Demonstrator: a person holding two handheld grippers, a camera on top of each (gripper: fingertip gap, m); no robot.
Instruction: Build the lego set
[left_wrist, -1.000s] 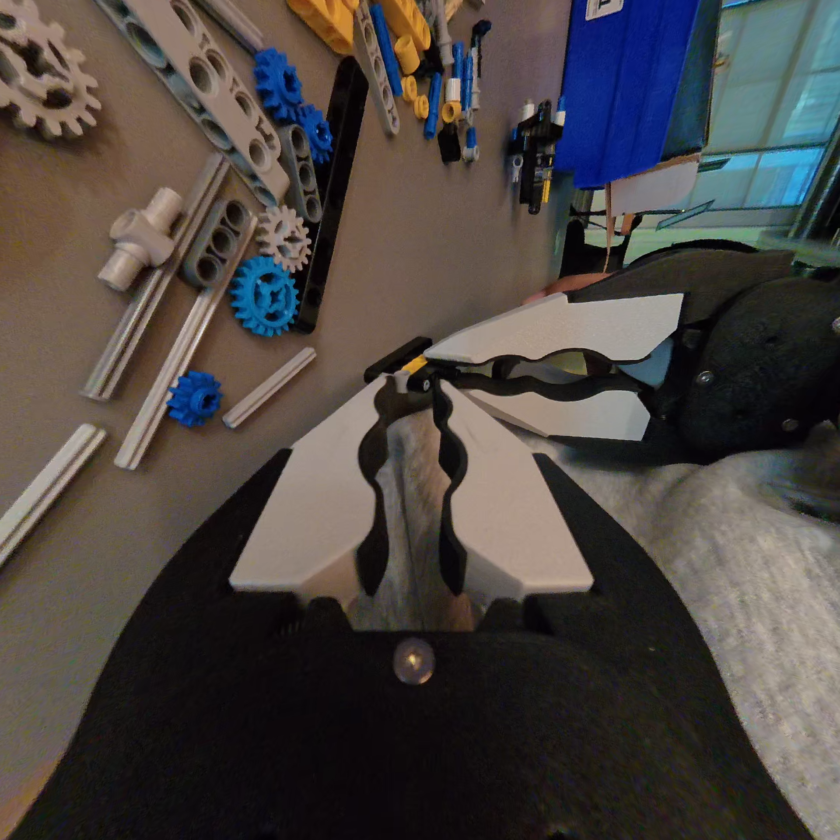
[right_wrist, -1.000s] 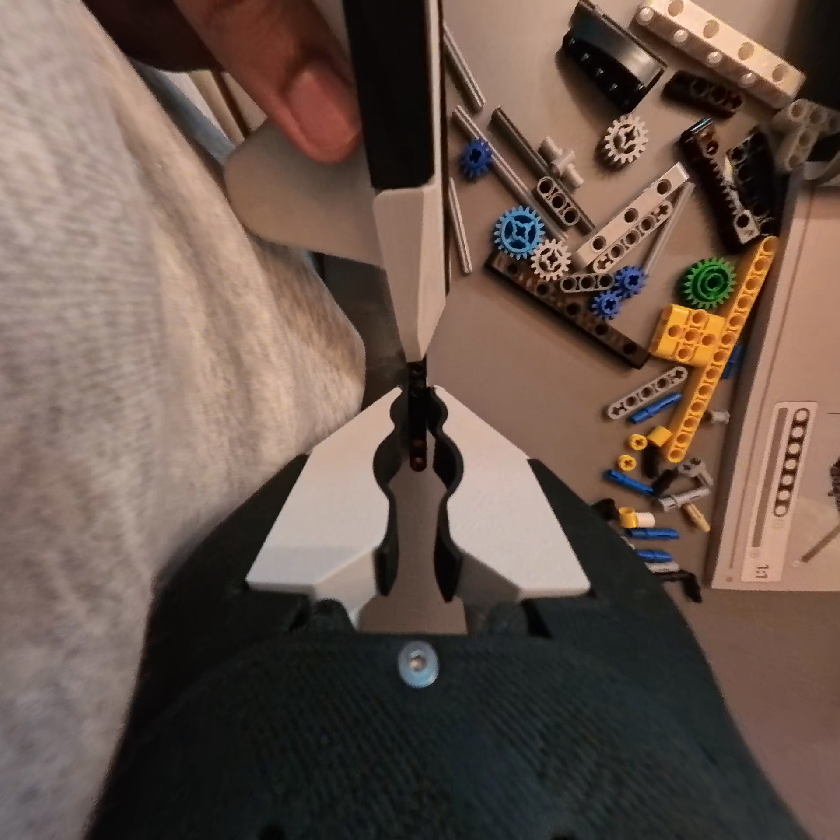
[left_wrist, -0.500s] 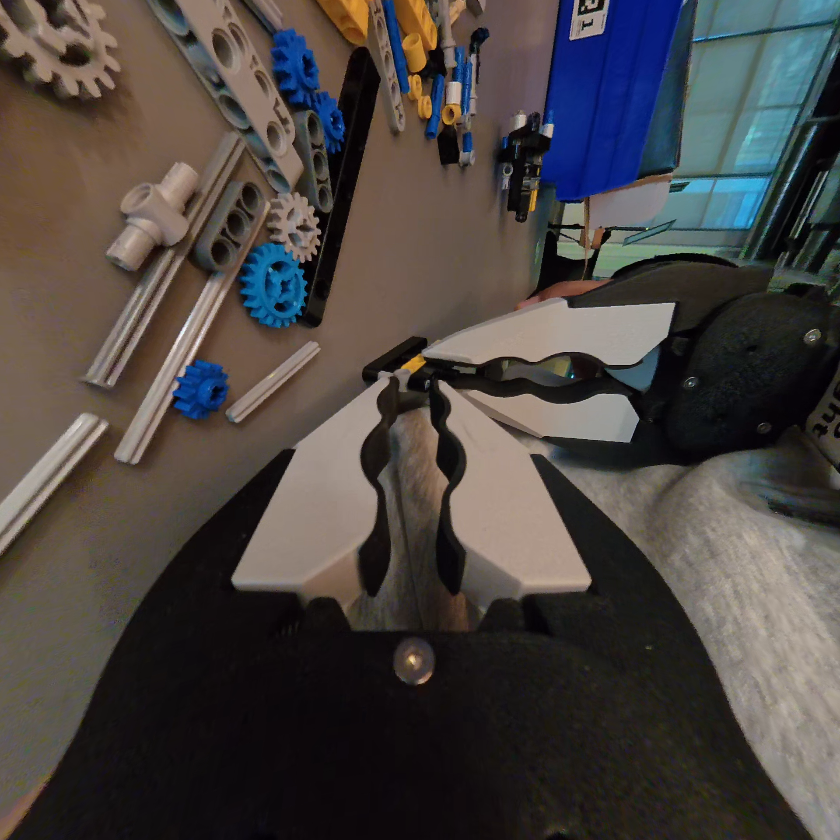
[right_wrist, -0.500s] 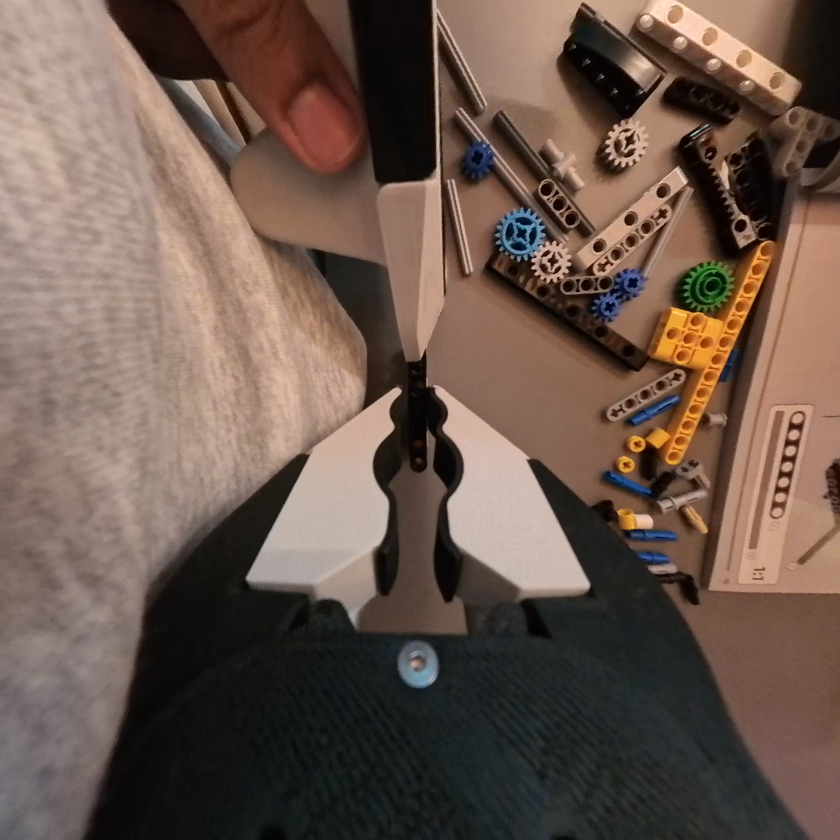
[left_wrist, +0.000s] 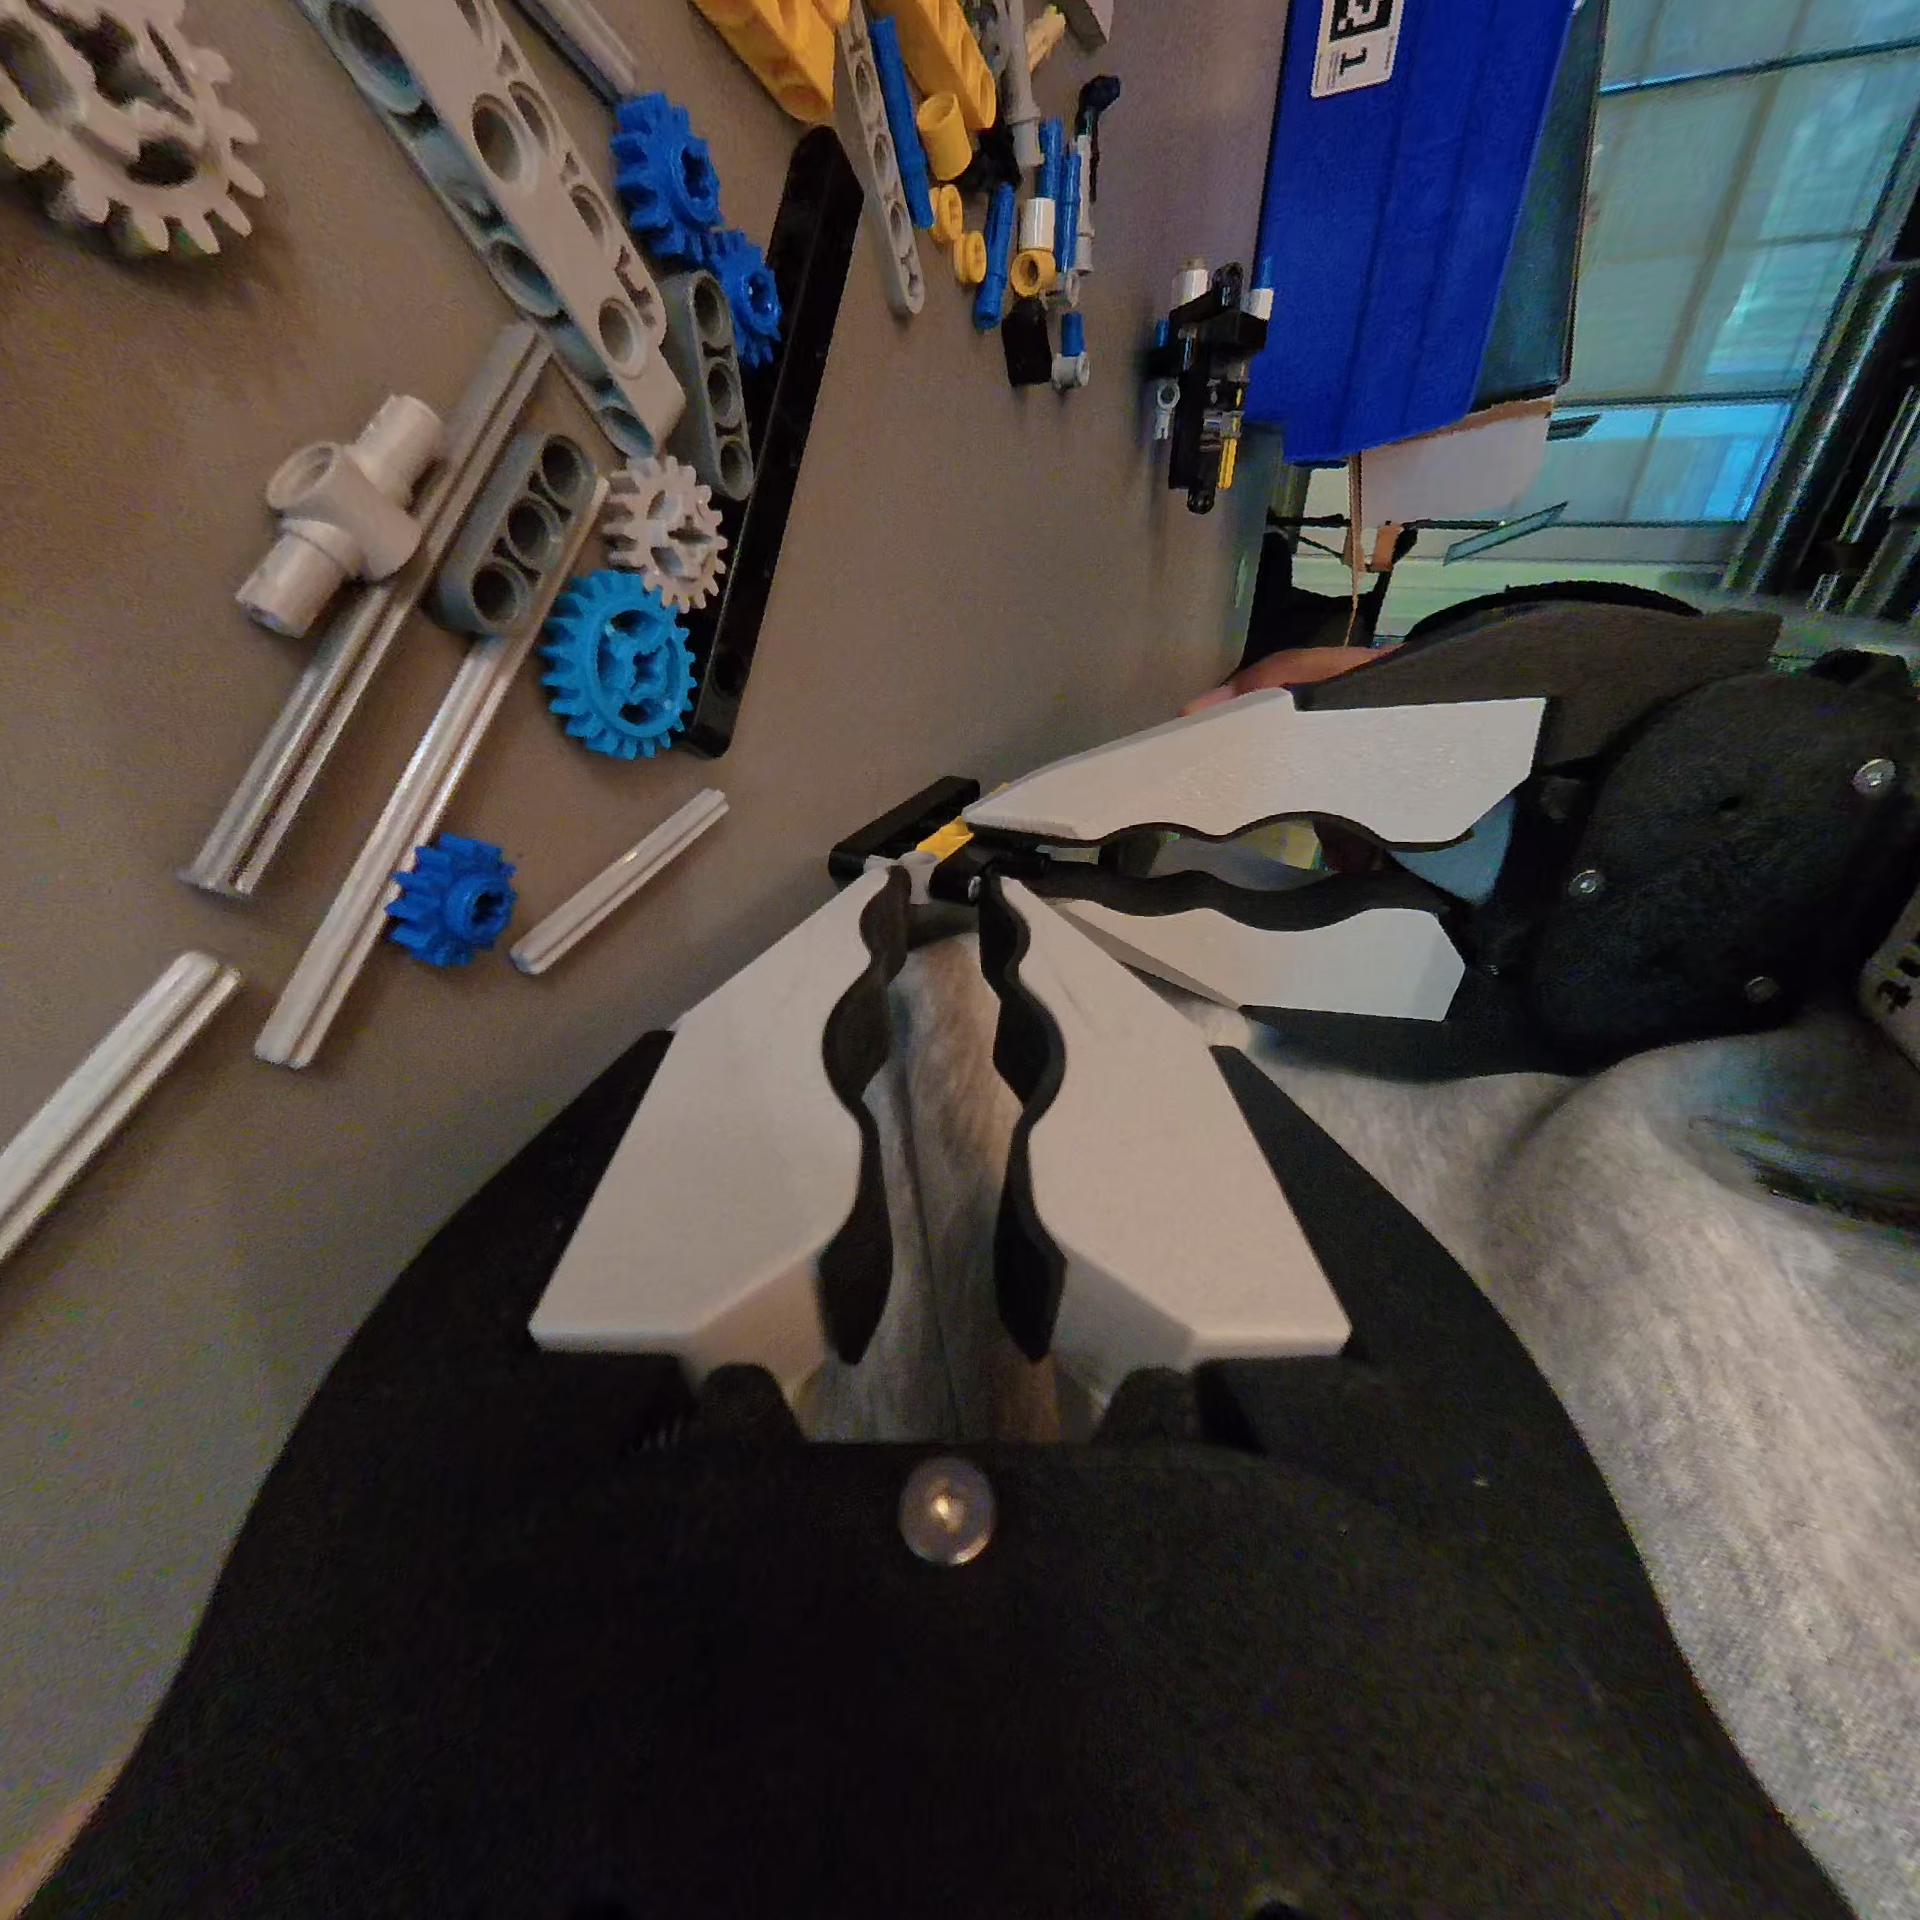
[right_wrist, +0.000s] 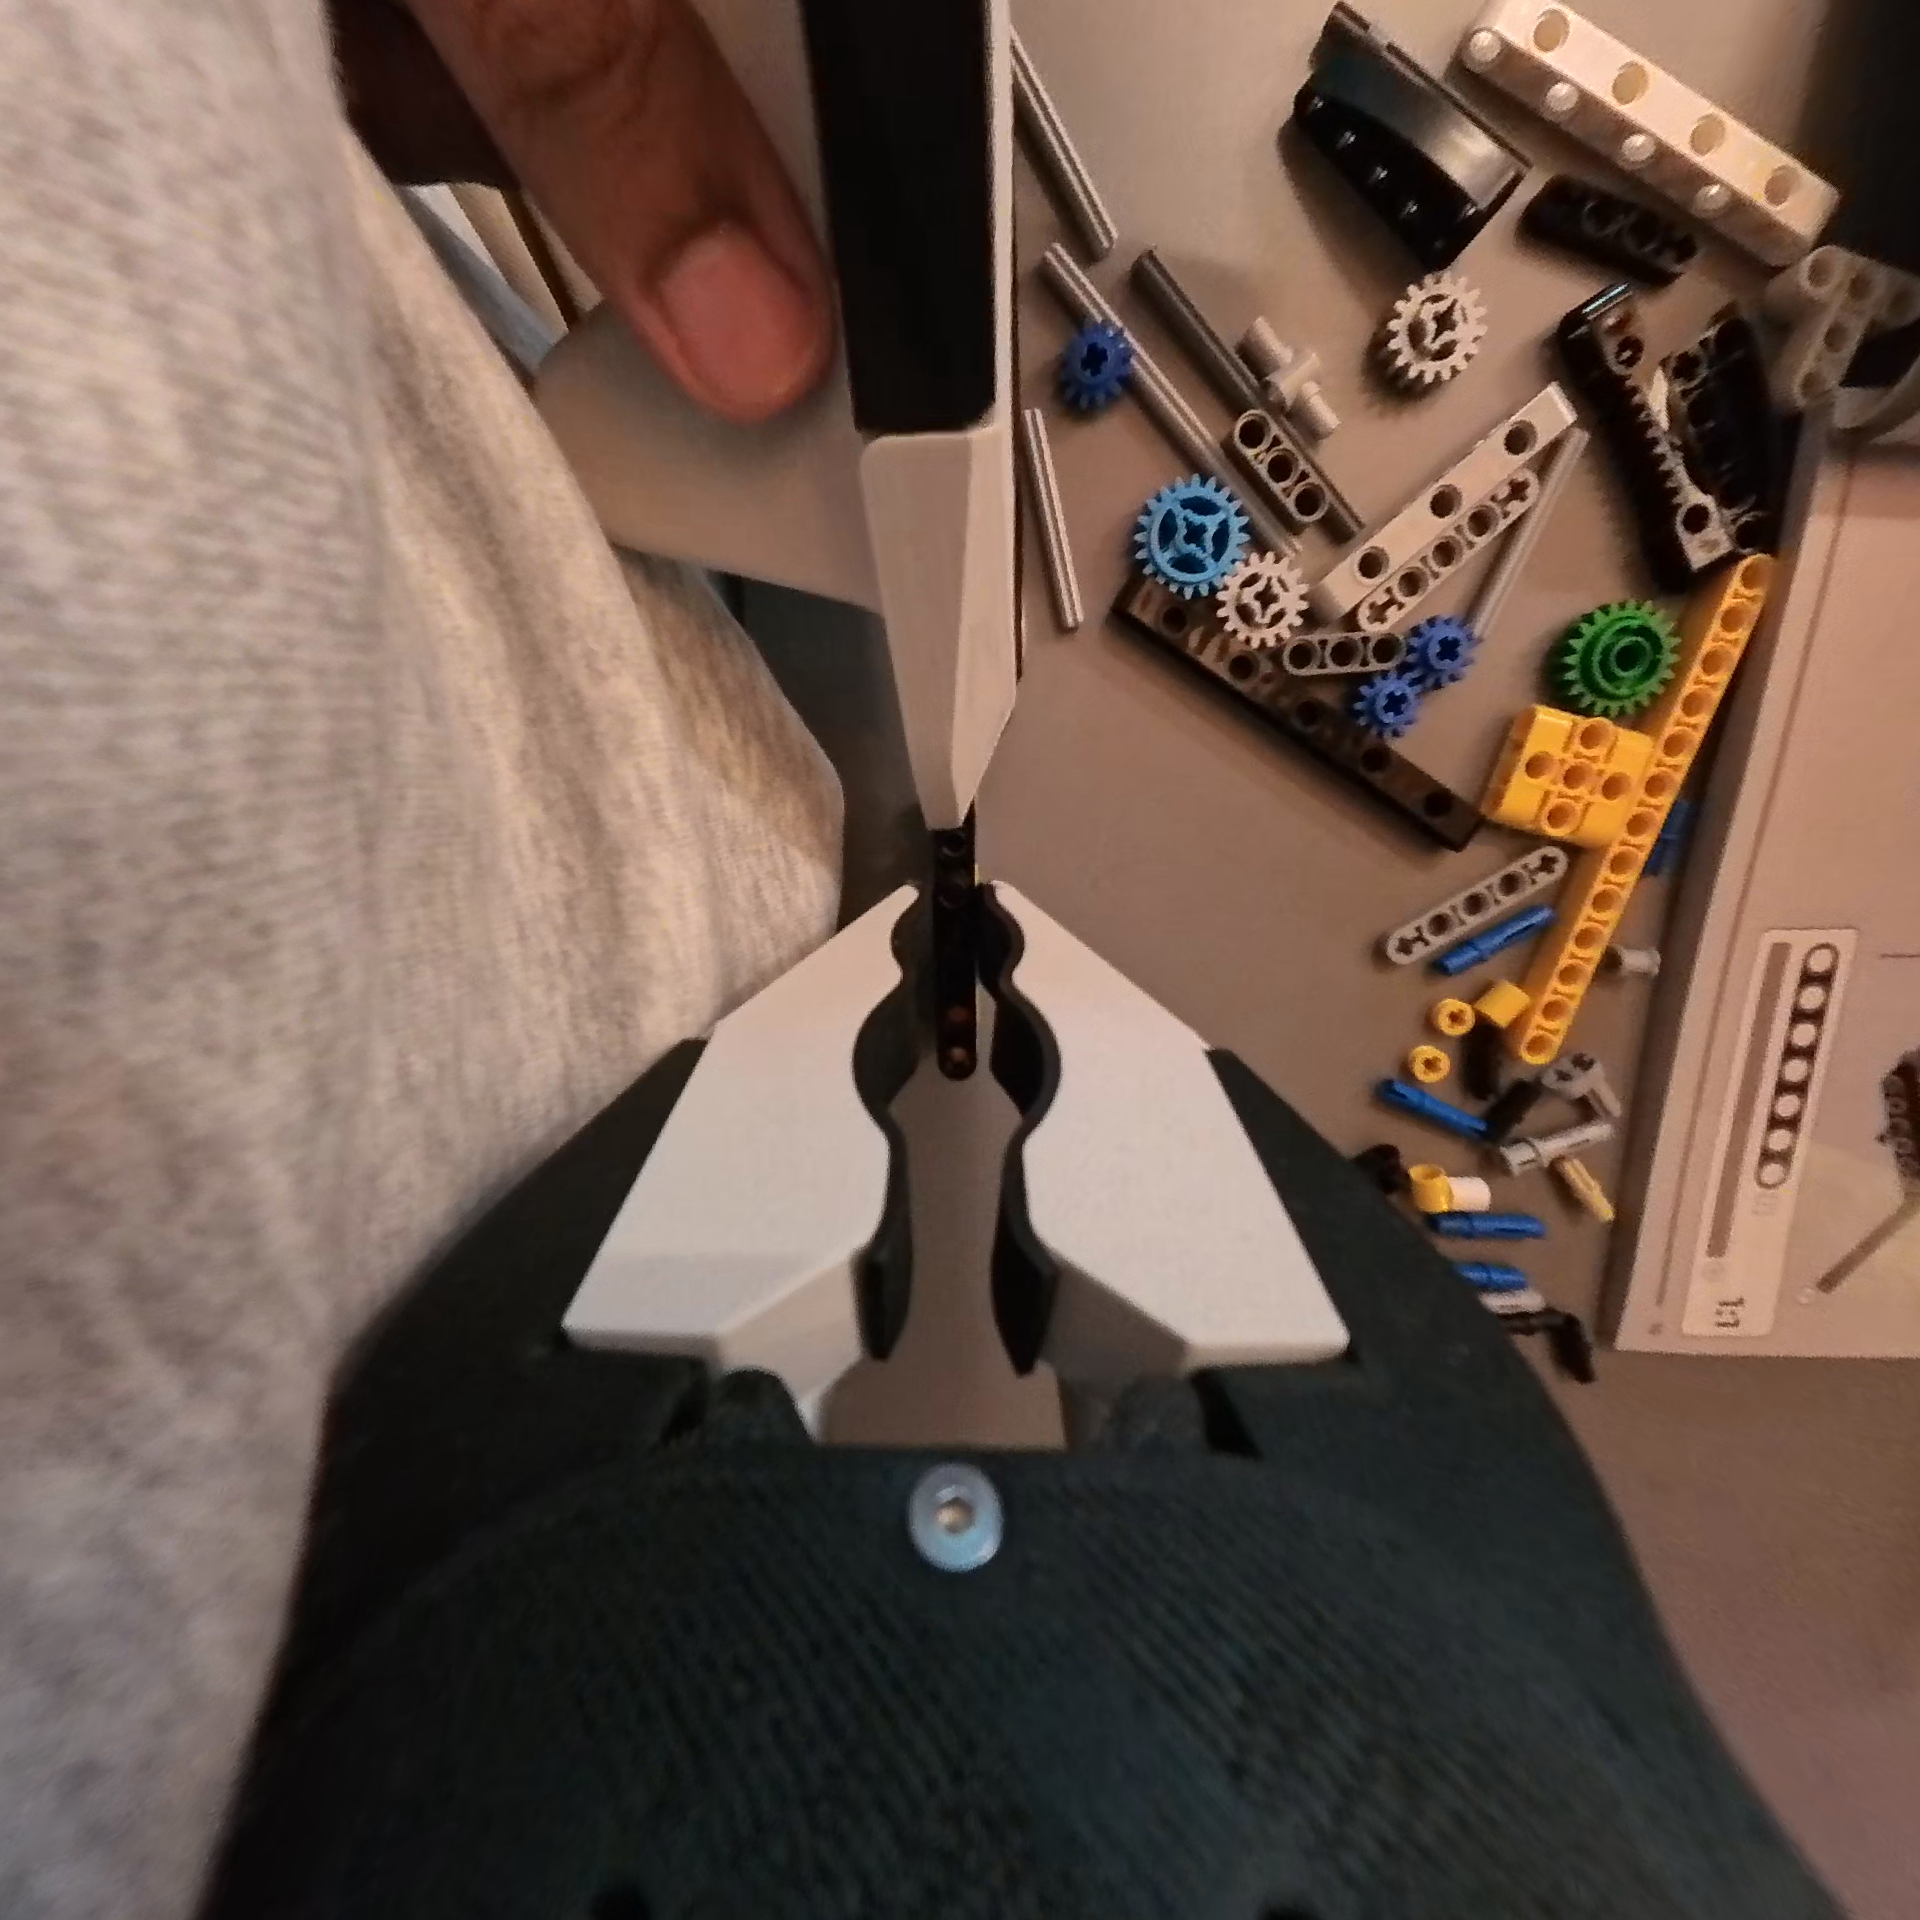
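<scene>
My right gripper (right_wrist: 951, 894) is shut on a thin black lego beam (right_wrist: 954, 997), seen edge-on with its holes showing. My left gripper (left_wrist: 940, 883) comes in at a right angle and its tips are closed on the beam's protruding end (left_wrist: 899, 823), where a small yellow part (left_wrist: 948, 834) sits. In the right wrist view the left gripper (right_wrist: 951, 805) points down from the top, its tip meeting the beam. In the left wrist view the right gripper (left_wrist: 997, 847) reaches in from the right. Both hold the piece above the table.
Loose parts lie on the grey table (left_wrist: 987, 520): a blue gear (left_wrist: 618, 665), grey axles (left_wrist: 416, 769), a long black beam (left_wrist: 779, 447), a yellow beam (right_wrist: 1652, 831), a green gear (right_wrist: 1616, 660). A booklet (right_wrist: 1766, 1039) and a blue box (left_wrist: 1403, 208) stand at the edge. A grey sleeve (right_wrist: 312, 727) and thumb (right_wrist: 717, 270) are close. Only a small space, under 4 cm, lies between the two pairs of fingers.
Both grippers keep their hold on the beam. The pair has drifted slightly over the table; nothing was let go or picked up.
</scene>
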